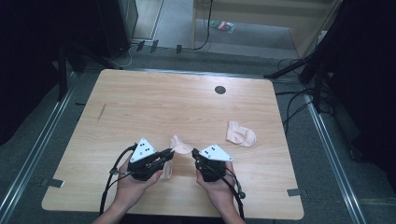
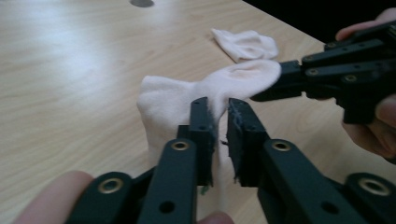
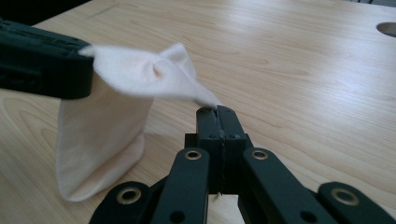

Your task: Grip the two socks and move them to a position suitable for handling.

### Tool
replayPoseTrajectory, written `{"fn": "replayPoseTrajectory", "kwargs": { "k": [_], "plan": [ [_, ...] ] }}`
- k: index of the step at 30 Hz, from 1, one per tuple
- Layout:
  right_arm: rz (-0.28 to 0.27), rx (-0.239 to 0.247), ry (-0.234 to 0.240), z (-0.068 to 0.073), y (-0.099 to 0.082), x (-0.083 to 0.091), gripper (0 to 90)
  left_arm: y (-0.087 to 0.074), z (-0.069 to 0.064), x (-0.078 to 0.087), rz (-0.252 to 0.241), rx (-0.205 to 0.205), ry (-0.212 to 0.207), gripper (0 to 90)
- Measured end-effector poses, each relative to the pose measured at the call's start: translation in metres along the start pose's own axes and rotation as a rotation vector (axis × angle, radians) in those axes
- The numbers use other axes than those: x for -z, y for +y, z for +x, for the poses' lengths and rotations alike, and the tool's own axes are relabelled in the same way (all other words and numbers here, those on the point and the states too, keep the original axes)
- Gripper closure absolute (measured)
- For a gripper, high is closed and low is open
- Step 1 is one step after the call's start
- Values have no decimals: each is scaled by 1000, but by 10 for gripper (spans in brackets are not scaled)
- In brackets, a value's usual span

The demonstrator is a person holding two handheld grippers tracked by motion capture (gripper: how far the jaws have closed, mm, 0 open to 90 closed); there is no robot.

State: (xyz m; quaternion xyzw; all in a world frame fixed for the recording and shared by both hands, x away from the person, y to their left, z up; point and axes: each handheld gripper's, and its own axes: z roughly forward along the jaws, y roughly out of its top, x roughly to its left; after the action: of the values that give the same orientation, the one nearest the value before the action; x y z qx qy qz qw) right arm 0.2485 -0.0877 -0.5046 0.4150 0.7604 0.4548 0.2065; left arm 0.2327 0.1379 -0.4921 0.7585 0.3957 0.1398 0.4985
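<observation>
High view: second sock [image 1: 241, 134] lies right of the held sock [image 1: 179, 145].

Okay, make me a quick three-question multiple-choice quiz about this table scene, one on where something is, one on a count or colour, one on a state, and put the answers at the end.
1. Where does the loose sock lie relative to the held sock?
A. to its left
B. to its right
C. underneath it

2. How many socks are on or over the table?
A. one
B. two
C. four

3. How do the jaws of the right hand-held gripper stand?
A. wide open
B. shut on the held sock
C. shut on nothing

Answers: 1 B, in the high view it lies toward the table's right edge. 2 B, one held and one lying loose. 3 B, the right gripper view shows its tips pinching a corner of the fabric.
</observation>
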Motion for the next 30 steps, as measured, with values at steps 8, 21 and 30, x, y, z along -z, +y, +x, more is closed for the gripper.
{"fn": "replayPoseTrajectory", "kwargs": {
  "k": [8, 21, 30],
  "plan": [
    [18, 7, -38, -16, -7, 10, 900, -15, 10, -3, 23, 19, -78, 711],
    [83, -56, -81, -52, -27, 31, 838, -29, 26, -17, 148, 123, -2, 584],
    [114, -158, -69, -63, -27, -7, 583, -34, 23, -25, 205, 151, -31, 467]
  ]
}}
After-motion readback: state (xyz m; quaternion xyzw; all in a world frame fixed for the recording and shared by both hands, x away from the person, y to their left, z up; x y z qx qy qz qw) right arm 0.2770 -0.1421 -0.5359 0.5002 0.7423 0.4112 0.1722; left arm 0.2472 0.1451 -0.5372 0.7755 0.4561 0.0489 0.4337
